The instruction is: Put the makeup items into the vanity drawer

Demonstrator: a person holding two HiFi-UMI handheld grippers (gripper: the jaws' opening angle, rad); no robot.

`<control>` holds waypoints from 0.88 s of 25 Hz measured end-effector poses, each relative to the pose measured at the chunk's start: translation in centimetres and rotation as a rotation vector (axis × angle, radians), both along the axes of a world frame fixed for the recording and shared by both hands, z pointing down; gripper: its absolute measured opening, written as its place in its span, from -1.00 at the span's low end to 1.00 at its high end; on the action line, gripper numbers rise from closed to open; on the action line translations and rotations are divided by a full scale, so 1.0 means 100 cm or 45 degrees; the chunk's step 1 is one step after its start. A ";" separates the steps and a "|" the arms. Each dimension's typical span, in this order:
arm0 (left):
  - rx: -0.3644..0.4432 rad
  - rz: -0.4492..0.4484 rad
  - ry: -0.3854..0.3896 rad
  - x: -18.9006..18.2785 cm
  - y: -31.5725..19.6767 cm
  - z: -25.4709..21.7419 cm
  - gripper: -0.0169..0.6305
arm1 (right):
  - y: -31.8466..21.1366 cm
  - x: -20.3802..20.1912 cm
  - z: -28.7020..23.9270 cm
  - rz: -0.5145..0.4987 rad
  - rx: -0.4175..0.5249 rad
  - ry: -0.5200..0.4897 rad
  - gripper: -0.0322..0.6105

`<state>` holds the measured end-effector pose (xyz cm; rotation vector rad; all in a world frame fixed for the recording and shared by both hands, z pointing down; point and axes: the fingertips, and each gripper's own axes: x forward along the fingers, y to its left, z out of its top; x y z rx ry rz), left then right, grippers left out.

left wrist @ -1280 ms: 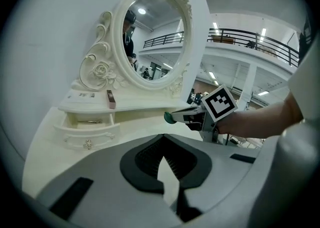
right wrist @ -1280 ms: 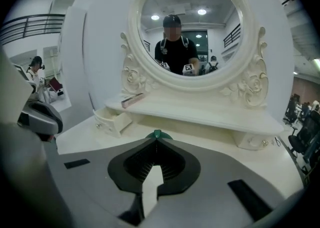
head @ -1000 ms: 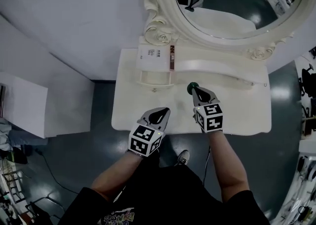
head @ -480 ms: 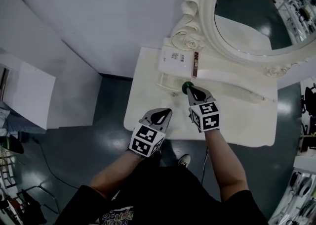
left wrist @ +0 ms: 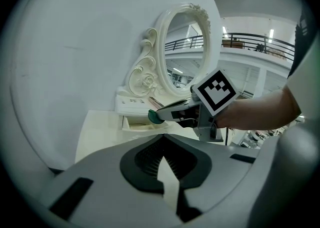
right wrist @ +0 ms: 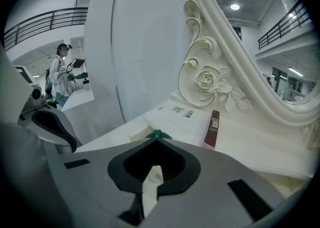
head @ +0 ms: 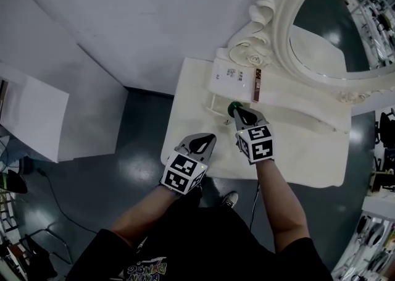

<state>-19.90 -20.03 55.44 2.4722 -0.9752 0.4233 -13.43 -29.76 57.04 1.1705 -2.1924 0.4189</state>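
Observation:
A small green makeup item (head: 234, 109) is pinched in my right gripper (head: 239, 113), shut on it at the right end of the open vanity drawer (head: 217, 103). From the left gripper view the green item (left wrist: 154, 116) pokes out of the right gripper (left wrist: 167, 113) just above the drawer (left wrist: 136, 123). In the right gripper view only its green tip (right wrist: 157, 134) shows past the jaws. My left gripper (head: 200, 144) hangs shut and empty over the vanity's front left edge. A white printed box (head: 233, 76) and a slim dark red box (head: 257, 85) lie behind the drawer.
The cream vanity top (head: 296, 156) stands against a white wall, with an oval carved mirror (head: 333, 39) at its back right. A white cabinet (head: 31, 119) stands to the left across dark floor. A person (right wrist: 62, 76) stands far off in the right gripper view.
My right gripper has carried the green item left, from the middle of the vanity top to the drawer. The head view has swung left. The left gripper has held its place.

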 end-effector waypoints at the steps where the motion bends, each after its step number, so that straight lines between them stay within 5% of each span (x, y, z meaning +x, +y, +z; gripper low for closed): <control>1: -0.002 0.001 0.001 -0.002 -0.002 0.001 -0.92 | -0.002 -0.002 0.002 0.001 -0.005 0.002 -0.81; 22: -0.034 0.005 0.018 0.004 -0.013 0.011 -0.92 | -0.010 -0.002 0.015 -0.004 -0.070 0.033 -0.78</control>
